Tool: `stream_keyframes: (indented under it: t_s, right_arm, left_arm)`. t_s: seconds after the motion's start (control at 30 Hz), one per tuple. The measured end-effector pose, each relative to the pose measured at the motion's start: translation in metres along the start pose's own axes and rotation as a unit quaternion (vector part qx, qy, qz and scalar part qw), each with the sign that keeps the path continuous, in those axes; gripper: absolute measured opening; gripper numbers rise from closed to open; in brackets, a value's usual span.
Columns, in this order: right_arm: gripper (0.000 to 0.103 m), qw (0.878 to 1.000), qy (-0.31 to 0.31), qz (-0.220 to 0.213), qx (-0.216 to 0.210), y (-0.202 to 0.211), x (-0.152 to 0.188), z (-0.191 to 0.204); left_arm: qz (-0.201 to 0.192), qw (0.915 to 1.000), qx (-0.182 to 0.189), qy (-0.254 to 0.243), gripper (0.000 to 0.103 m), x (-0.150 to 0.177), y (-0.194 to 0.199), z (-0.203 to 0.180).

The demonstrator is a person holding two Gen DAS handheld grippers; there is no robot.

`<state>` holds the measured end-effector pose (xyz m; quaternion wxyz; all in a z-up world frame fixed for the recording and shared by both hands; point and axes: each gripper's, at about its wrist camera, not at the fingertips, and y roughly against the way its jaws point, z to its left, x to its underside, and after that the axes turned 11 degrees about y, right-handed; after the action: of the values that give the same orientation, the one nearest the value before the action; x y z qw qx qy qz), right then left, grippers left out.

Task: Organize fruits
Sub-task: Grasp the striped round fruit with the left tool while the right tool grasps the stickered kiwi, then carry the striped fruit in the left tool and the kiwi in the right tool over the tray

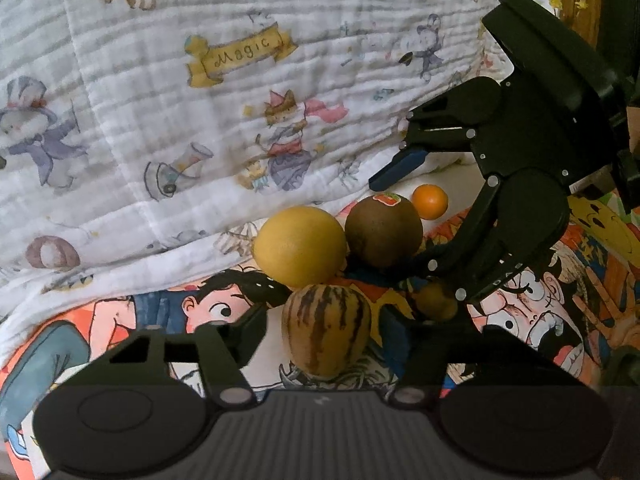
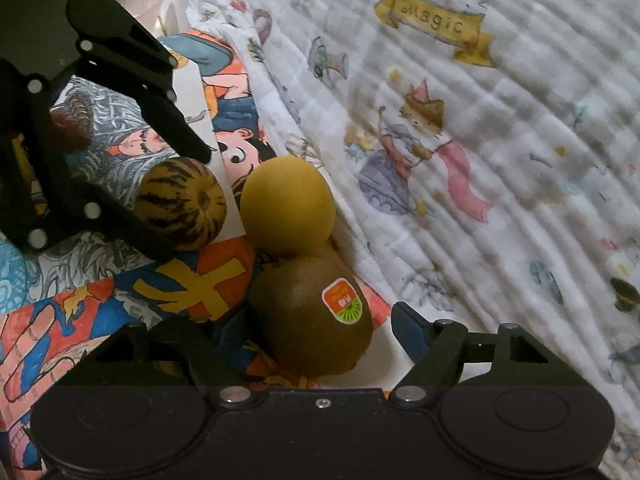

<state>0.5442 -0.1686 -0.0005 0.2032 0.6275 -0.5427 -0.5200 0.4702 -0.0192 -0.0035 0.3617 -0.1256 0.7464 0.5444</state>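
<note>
A striped yellow-brown melon (image 1: 326, 330) lies on the cartoon-print surface between the fingers of my left gripper (image 1: 328, 324), which is open around it without closing. Behind it sit a yellow round fruit (image 1: 299, 245), a brown kiwi with a sticker (image 1: 383, 230) and a small orange (image 1: 429, 201). My right gripper (image 2: 316, 320) is open around the kiwi (image 2: 312, 316). In the right wrist view the yellow fruit (image 2: 287, 204) and the melon (image 2: 182, 204) lie beyond it, with the left gripper (image 2: 172, 200) at the melon. The right gripper also shows in the left wrist view (image 1: 404, 216).
A white quilted blanket with cartoon prints (image 1: 240, 100) is bunched right behind the fruits. The colourful cartoon sheet (image 2: 120, 300) covers the surface. A small brownish fruit (image 1: 436, 300) lies under the right gripper. A pink container (image 2: 140, 0) stands at the far corner.
</note>
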Motion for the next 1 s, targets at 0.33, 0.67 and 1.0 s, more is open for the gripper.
stream_keyframes:
  t_s: [0.33, 0.67, 1.0]
  right_arm:
    - [0.063, 1.000, -0.016, -0.007, 0.003, 0.000, -0.002, 0.004]
    - [0.063, 0.994, -0.065, -0.042, 0.078, 0.037, 0.000, 0.027]
    - [0.063, 0.990, -0.094, -0.082, 0.072, 0.113, -0.004, 0.058]
  left_arm:
    - [0.004, 0.9999, 0.007, 0.011, 0.052, 0.001, 0.001, 0.003]
    - [-0.019, 0.9983, -0.014, 0.054, 0.052, 0.005, 0.030, 0.005]
    - [-0.043, 0.9952, -0.022, 0.086, 0.052, 0.016, 0.095, -0.012]
